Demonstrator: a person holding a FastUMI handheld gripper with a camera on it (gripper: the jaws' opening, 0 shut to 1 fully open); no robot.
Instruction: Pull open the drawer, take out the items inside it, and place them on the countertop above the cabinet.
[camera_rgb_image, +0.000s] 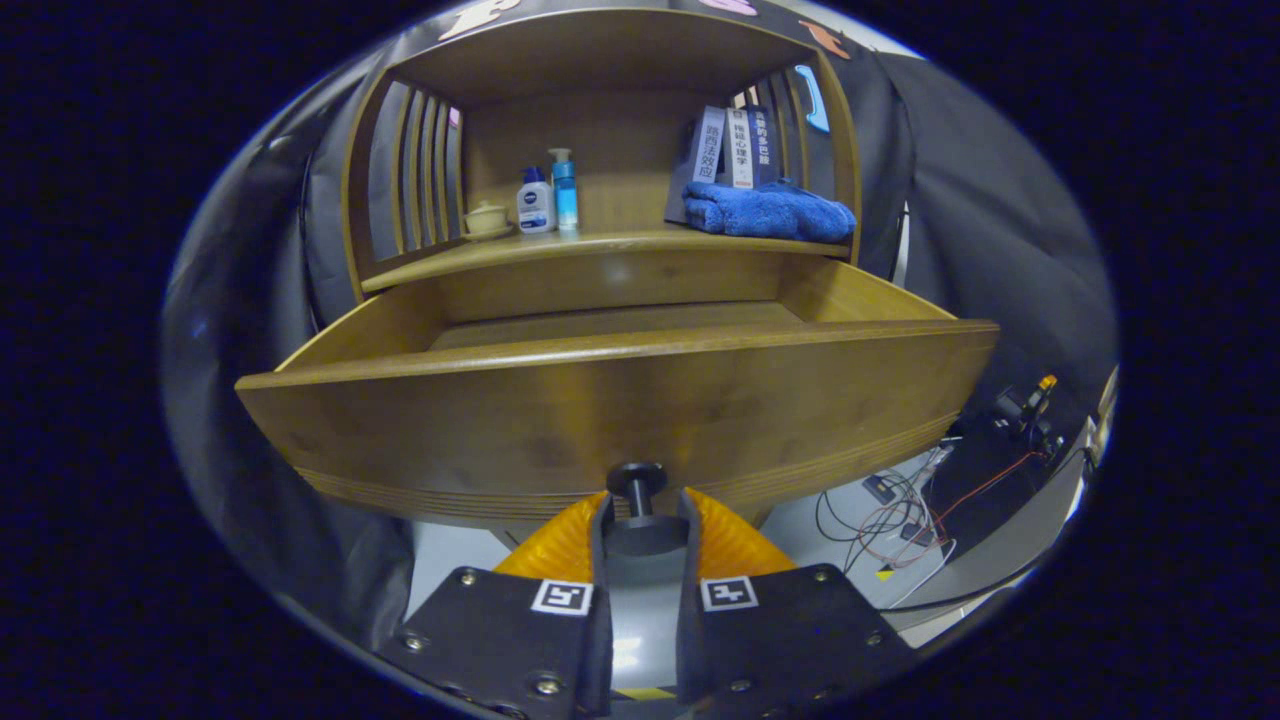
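Gripper (640, 520) fingers pinch the dark knob (637, 482) from both sides, right on the drawer (610, 420) front. The drawer is pulled out toward the fingers, its wooden floor showing just beyond the front panel. Further beyond, on the countertop (600, 245): a small lidded cup (486, 219), two pump bottles (549, 197), a folded blue towel (768, 211), and books (735, 145) upright behind it.

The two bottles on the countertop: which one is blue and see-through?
The taller pump bottle, nearer the blue towel. The shorter bottle beside it is white with a dark cap. The gripper holds the drawer's knob between its fingers.
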